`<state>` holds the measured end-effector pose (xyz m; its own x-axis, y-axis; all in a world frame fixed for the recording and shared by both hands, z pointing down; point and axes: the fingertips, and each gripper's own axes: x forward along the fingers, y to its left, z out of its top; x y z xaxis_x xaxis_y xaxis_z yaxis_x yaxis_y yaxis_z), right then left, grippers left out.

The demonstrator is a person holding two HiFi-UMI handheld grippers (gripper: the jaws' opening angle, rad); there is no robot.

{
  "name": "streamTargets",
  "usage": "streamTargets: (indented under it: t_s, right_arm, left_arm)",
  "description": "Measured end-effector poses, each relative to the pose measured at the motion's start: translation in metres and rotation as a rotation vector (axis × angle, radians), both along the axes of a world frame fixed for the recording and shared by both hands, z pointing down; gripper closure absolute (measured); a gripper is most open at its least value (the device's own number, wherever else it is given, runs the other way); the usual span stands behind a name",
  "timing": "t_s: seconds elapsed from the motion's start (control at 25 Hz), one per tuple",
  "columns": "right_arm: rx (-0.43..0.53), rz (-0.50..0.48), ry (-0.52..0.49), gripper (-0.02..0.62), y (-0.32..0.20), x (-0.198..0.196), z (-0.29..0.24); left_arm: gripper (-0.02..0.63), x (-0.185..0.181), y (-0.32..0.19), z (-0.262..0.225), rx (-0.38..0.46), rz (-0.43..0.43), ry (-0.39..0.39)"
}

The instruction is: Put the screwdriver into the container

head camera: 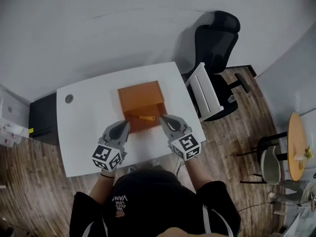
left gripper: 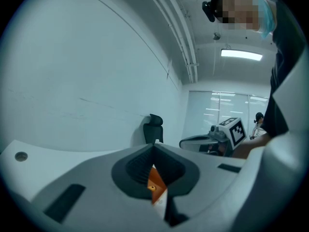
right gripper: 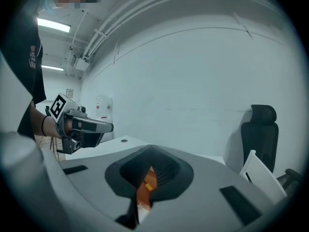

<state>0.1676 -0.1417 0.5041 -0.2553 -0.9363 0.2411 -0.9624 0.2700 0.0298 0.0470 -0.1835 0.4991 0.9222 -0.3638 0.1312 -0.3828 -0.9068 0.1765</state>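
Screwdriver [head camera: 146, 118]: 1, in container [head camera: 140, 93]: 1 | left gripper [head camera: 125, 126], right gripper [head camera: 163, 119]: fingers closed, empty

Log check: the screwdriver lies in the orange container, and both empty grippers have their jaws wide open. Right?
Not wide open: the left gripper and right gripper each have jaws together, as their gripper views show. Both are empty; the screwdriver lies in the orange container.
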Motion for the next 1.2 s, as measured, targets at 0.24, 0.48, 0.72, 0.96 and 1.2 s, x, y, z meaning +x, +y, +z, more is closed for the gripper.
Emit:
streamTargets:
  t_s: [0.24,0.48,0.72,0.96,1.2]
  right_arm:
    - [0.021,0.022,-0.014,0.583,0.008,0.004,-0.005]
    - [0.039,0.037,-0.022,0.583,0.014,0.008,-0.011]
    - [0.044,0.044,-0.034,0.583,0.021,0.01,-0.015]
    - [0.075,0.046,-0.045,0.583,0.023,0.01,-0.027]
    - [0.106,0.054,-0.064,0.583,0.025,0.011,-0.039]
  left_arm:
    - [0.591,0.003,0.001,-0.003,0.003,0.013,-0.003]
    - [0.591,0.006,0.002,-0.006,0.007,0.018,0.001]
    - [0.591,0.008,0.005,-0.005,-0.002,0.022,0.007]
    - [0.592,0.007,0.005,-0.005,-0.007,0.021,0.008]
    - [0.591,0.004,0.002,-0.006,-0.008,0.01,0.013]
